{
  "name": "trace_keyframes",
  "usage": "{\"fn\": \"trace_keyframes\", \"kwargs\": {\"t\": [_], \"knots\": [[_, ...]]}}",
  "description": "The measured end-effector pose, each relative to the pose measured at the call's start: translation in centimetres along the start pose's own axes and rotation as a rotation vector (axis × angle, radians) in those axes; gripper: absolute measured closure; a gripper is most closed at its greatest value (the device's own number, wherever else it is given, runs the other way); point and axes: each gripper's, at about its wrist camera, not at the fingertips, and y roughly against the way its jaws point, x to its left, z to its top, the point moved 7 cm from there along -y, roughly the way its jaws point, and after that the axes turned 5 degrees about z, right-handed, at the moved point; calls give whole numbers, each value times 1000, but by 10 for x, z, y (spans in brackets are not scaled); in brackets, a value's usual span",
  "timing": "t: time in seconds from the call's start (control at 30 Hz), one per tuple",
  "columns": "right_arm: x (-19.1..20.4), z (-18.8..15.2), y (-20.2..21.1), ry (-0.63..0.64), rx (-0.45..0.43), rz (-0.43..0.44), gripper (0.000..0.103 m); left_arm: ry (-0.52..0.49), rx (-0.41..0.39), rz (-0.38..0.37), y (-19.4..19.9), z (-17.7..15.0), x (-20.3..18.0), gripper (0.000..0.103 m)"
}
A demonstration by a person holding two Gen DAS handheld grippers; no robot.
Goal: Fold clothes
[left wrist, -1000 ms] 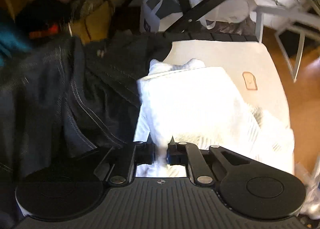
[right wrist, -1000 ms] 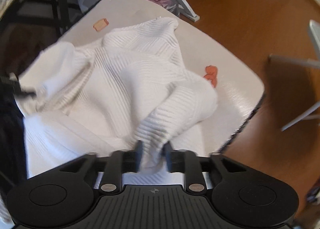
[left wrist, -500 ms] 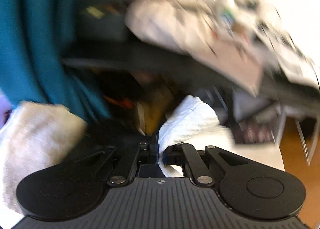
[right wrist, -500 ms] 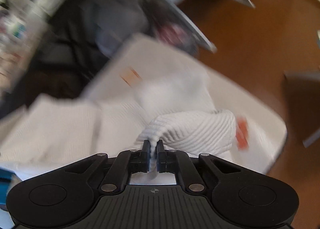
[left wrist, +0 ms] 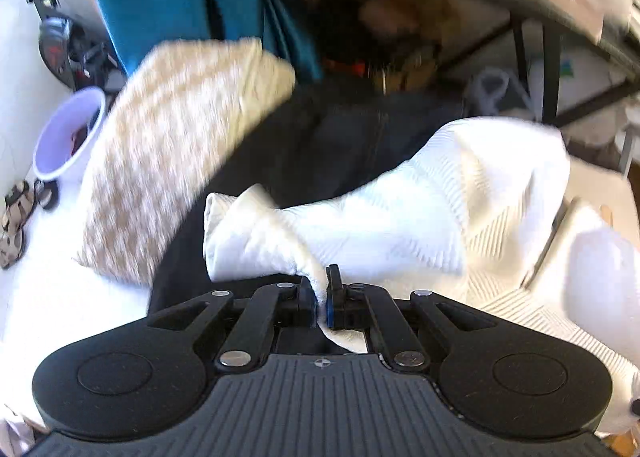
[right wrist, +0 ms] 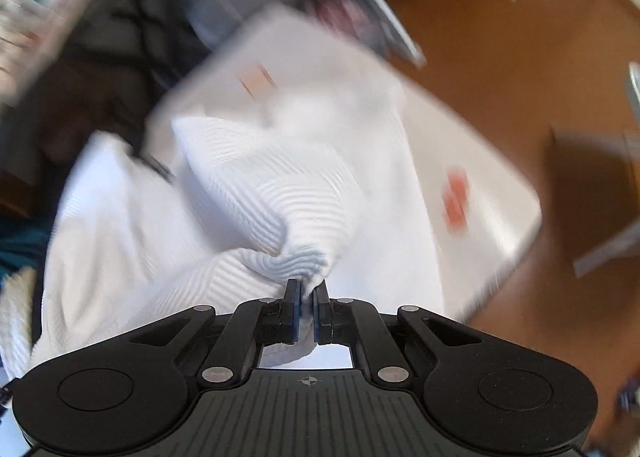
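the left gripper [left wrist: 319, 294] and the right gripper [right wrist: 306, 307] each pinch a bunched edge of the white ribbed knit garment [left wrist: 440, 209], which hangs slack between them, partly raised over the pale table [right wrist: 492, 161]. this looks like the carry of a fold; the next move likely calls for even tension and laying the held edges down squarely. a beige checked folded cloth [left wrist: 168, 161] and a dark garment [left wrist: 328, 145] lie close on the left, crowding that side.
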Motion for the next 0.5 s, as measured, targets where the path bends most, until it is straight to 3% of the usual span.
{"fn": "trace_keyframes", "kwargs": {"t": [0.1,0.2,0.3,0.4,0.47,0.5], "knots": [[-8,-6,-4,-10,18,-6,98,-1,-20,-22,2,10,0,98],[4,-2,5,49,-17,22,98,18,-68,-33,11,31,-3,98],[22,6,7,137,11,27,96,24,-113,-32,18,46,-3,98],[23,13,7,157,-8,-14,78,15,-108,-16,12,40,1,98],[20,17,6,155,-31,-54,58,11,-90,6,8,33,4,98],[19,19,5,153,-43,-73,54,18,-80,18,5,30,8,98]]}}
